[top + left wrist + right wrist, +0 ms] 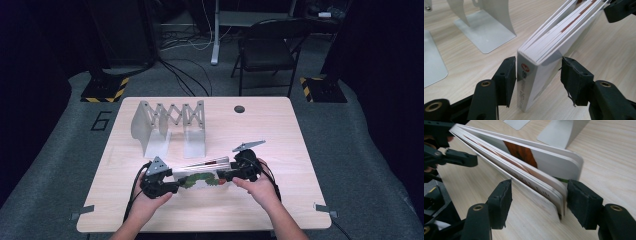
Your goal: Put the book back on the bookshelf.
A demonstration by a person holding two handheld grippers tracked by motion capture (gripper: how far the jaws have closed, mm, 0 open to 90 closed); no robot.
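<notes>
High view: book (pixel 202 178) stands on edge on the table (pixel 280 135), near my side, cover with the green picture facing me. My left gripper (pixel 167 186) is at its left end, my right gripper (pixel 231 175) at its right end. A white rack (pixel 170 127) stands beyond it, well apart.

Left gripper view: my jaws straddle the spine end of the book (pixel 541 67). Left pad (pixel 507 77) lies against the spine face or just off it; I cannot tell which. Right pad (pixel 575 80) stands clear, a gap showing. Jaws partly open, no squeeze on the book. Rack foot (pixel 484 35) behind.

Right gripper view: my jaws sit either side of the open page end of the book (pixel 536 180); pages fan apart. Right pad (pixel 582 202) is just beside the outer pages, contact unclear; left pad (pixel 500 202) is off, table showing between. Partly open, nothing clamped. The book leans, its lower edge on the table. Left gripper (pixel 454 157) shows at the far end.
</notes>
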